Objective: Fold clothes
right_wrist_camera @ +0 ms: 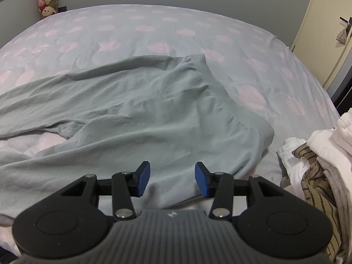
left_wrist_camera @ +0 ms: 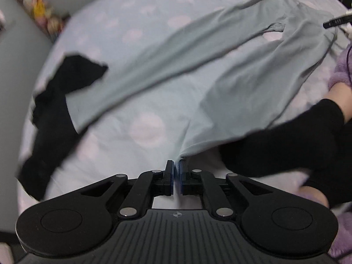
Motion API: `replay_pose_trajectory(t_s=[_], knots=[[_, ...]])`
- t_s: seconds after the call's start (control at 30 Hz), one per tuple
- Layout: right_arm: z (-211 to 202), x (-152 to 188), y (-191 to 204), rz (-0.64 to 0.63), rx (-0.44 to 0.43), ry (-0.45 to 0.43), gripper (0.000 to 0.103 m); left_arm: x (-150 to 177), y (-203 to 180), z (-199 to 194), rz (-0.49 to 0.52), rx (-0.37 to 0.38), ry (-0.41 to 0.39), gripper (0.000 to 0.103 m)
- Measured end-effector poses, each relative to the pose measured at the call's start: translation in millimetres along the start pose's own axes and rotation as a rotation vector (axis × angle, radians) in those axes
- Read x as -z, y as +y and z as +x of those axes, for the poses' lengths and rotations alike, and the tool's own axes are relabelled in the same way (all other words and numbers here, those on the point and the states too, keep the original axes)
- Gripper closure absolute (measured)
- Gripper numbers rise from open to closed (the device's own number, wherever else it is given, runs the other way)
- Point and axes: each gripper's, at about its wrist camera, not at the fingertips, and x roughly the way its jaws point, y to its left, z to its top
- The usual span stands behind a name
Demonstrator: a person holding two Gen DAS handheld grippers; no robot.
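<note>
Pale grey-green trousers [left_wrist_camera: 176, 61] lie spread on the bed, both legs stretching away from the waist. In the left wrist view my left gripper [left_wrist_camera: 177, 165] is shut on the hem of the nearer leg, and the cloth bunches at the blue pads. The right wrist view shows the trousers' waist end [right_wrist_camera: 154, 114] lying rumpled. My right gripper [right_wrist_camera: 172, 173] hovers open just over the near edge of that cloth, with nothing pinched between its fingers [right_wrist_camera: 143, 180].
The bed sheet [right_wrist_camera: 253, 70] is light blue with pink spots. A black garment [left_wrist_camera: 55, 105] lies at the left near the far leg's end. A person's black-socked foot [left_wrist_camera: 286, 145] rests at the right. A pile of white and striped clothes [right_wrist_camera: 319, 165] sits at the right edge.
</note>
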Motion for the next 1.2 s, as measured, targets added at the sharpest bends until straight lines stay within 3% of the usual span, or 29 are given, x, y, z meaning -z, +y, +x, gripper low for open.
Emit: replay_pose_trajectory(t_s=[0.1, 0.23, 0.3, 0.5, 0.6, 0.7, 0.73, 0.83, 1.17, 1.2], knots=[[2, -1, 2, -0.01, 0.005, 0.004, 0.054, 5, 20, -3, -0.108, 0.087, -0.007, 0.087], [2, -1, 4, -0.019, 0.014, 0.004, 0.053, 14, 55, -10, -0.252, 0.303, -0.046, 0.062], [2, -1, 5, -0.019, 0.016, 0.005, 0.052, 16, 70, -10, -0.332, 0.325, -0.076, 0.057], [3, -1, 9, -0.03, 0.024, 0.013, 0.052, 16, 100, 36, -0.58, 0.168, 0.078, 0.056], [4, -1, 10, -0.036, 0.027, 0.016, 0.052, 17, 99, 67, -0.639, 0.097, 0.179, 0.056], [4, -2, 11, -0.04, 0.03, 0.021, 0.052, 15, 90, 85, -0.662, 0.087, 0.212, 0.057], [5, -1, 12, -0.044, 0.032, 0.024, 0.052, 15, 87, 88, -0.669, 0.099, 0.21, 0.059], [5, -1, 15, -0.059, 0.039, 0.03, 0.052, 8, 72, 85, -0.623, 0.079, 0.142, 0.094], [7, 0, 25, -0.13, 0.076, 0.05, 0.052, -41, 20, 15, -0.319, -0.405, -0.15, 0.097], [7, 0, 26, -0.134, 0.08, 0.051, 0.052, -42, 19, 15, -0.305, -0.428, -0.146, 0.097]])
